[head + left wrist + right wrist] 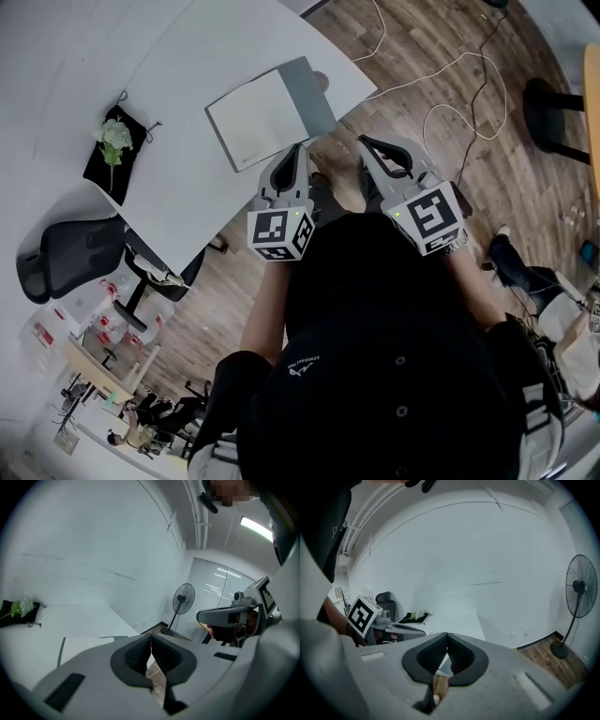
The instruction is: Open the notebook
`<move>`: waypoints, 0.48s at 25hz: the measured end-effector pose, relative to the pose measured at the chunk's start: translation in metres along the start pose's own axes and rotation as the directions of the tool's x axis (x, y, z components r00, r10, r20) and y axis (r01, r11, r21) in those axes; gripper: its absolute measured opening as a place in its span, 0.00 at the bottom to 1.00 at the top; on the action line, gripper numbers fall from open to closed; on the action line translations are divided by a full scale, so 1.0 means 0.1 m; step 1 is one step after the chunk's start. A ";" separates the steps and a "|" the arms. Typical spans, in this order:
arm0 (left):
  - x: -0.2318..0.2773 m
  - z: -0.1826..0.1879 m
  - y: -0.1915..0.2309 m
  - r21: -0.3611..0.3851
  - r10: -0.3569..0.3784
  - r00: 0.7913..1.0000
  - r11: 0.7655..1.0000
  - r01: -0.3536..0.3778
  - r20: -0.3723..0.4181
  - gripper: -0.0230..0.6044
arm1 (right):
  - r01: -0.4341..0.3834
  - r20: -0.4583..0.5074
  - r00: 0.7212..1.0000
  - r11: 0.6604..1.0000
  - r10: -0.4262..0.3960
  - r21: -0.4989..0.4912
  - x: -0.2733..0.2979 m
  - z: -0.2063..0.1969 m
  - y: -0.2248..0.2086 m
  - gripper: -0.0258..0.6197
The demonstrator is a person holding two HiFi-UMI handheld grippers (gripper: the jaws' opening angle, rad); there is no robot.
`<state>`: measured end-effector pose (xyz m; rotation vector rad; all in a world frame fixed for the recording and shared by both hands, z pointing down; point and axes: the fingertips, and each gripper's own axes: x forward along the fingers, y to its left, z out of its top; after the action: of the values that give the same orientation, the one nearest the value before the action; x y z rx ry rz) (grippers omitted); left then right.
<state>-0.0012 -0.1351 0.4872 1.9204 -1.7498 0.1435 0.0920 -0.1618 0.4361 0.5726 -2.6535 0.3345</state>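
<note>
Holding both tools close to the chest, off the near edge of the table point(187, 202) and above wood floor point(403, 56). Carrying the left gripper point(299, 147) with its jaws pressed together tip to tip, nothing between them, only floor showing through the gap lower down. Carrying the right gripper point(367, 141) the same way: closed at the tips, gripping nothing, just beside the left one and about level with it. Facing the notebook point(267, 117), flat on the table just ahead of both sets of tips, a little nearer the left, touched by neither. White page up, grey cover spread flat on the side toward the right gripper, its corner near the table edge. Farther ahead and off to the left of the left gripper, well apart from the notebook: a black pouch point(111, 164) with a white flower point(114, 137) lying on it. Left of and behind the left gripper, beside the table: a black chair point(66, 258). Ahead and right of the right gripper: white cable point(448, 89) looping over the floor. Looking along either pair of jaws: a standing fan point(183, 599) by the far wall, off to the right of both tools.
</note>
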 end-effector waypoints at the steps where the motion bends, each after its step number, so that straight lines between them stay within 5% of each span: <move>1: -0.02 0.02 0.00 0.004 0.003 1.000 1.000 -0.003 0.006 0.05 | -0.002 0.000 1.000 1.000 0.002 0.001 0.01 0.00 0.01 0.05; 12: -0.12 0.18 0.03 0.003 0.039 0.998 0.999 -0.039 0.054 0.05 | -0.018 0.001 1.000 1.000 0.018 -0.004 0.10 0.00 0.00 0.05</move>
<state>-0.0109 -0.1325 0.4683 1.9101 -1.8241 0.1101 0.0835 -0.1648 0.4407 0.5476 -2.6615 0.3349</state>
